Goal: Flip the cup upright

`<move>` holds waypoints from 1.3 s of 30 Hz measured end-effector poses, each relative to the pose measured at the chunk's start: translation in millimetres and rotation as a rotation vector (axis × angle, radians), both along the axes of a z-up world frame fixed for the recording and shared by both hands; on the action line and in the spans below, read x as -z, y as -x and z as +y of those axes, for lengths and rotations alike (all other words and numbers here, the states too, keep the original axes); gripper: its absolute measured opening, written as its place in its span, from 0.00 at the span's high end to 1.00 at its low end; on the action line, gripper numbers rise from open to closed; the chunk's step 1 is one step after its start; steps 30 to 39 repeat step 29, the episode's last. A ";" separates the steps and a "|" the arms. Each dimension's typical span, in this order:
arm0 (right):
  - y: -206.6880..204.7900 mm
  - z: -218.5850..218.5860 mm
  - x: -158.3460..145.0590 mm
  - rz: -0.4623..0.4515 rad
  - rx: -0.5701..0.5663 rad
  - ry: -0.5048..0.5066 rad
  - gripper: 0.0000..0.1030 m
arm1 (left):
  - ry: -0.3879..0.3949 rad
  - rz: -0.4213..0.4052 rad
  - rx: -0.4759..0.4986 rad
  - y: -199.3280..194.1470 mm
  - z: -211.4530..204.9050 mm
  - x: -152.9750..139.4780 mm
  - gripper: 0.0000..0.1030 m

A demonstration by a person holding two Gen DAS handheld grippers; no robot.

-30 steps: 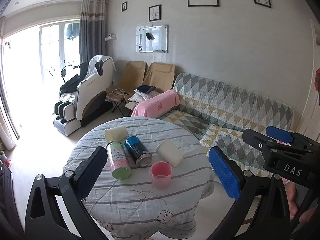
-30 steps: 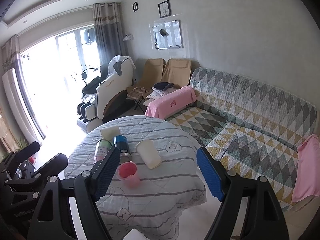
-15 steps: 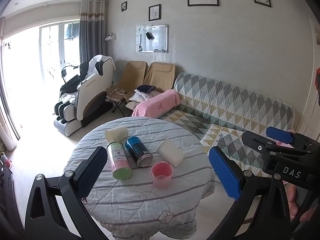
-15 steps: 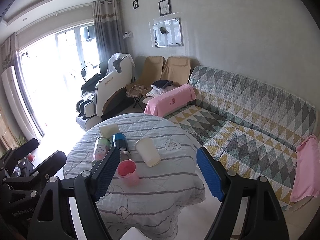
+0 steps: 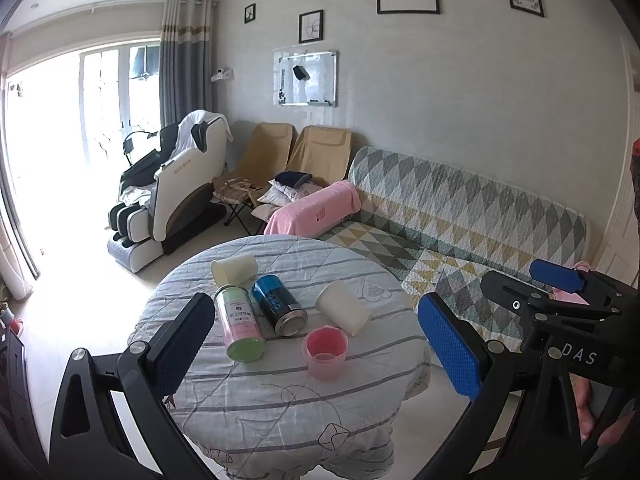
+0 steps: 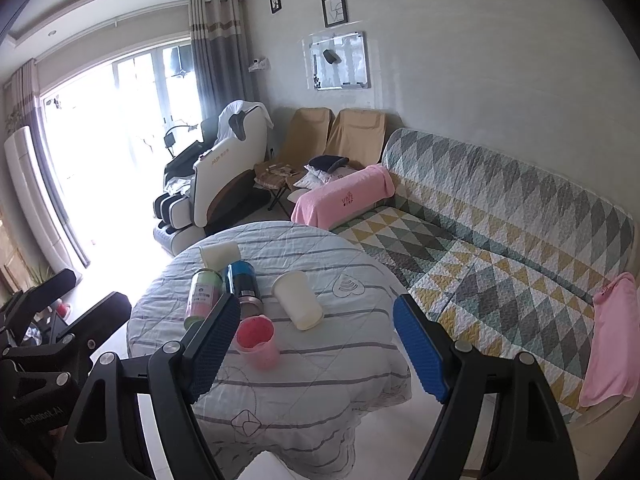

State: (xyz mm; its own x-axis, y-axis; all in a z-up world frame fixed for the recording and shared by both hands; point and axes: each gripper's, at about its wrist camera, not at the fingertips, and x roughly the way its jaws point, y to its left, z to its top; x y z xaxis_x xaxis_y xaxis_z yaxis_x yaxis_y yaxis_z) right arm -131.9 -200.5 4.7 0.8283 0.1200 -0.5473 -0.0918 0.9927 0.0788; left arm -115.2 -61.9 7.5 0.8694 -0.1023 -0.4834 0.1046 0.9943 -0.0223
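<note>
Above the round table, left tongs gaping, right tongs likewise, level.

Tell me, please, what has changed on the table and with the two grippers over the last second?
Little has changed. The right gripper has drifted slightly, so the table sits a touch higher in its view. The left gripper has hardly moved. Both stay open and empty, short of the table. Nothing was grasped or released: the pink cup stays upright, and the two white cups and two cans still lie on their sides.
</note>
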 end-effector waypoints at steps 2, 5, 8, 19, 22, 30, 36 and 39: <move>0.1 0.2 0.2 0.002 0.000 0.002 0.22 | 0.000 -0.001 0.000 -0.2 -0.2 -1.4 0.00; 1.2 -0.1 0.0 0.001 -0.002 0.004 0.22 | 0.001 -0.005 0.002 -1.6 -0.1 -3.5 0.00; -0.8 0.2 0.7 0.000 -0.006 0.008 0.22 | 0.000 -0.008 0.004 -2.1 0.0 -5.2 0.00; -2.8 0.3 3.2 0.010 -0.015 0.020 0.22 | -0.001 -0.011 -0.003 -6.3 1.7 -12.3 0.00; -4.3 -0.2 4.1 0.014 -0.018 0.019 0.22 | -0.001 -0.012 -0.003 -8.1 1.6 -15.0 0.00; -4.7 -3.4 8.5 0.023 -0.024 0.019 0.22 | 0.004 -0.022 0.006 -5.8 -0.3 -14.8 0.00; -4.7 -3.4 8.5 0.023 -0.024 0.019 0.22 | 0.004 -0.022 0.006 -5.8 -0.3 -14.8 0.00; -4.7 -3.4 8.5 0.023 -0.024 0.019 0.22 | 0.004 -0.022 0.006 -5.8 -0.3 -14.8 0.00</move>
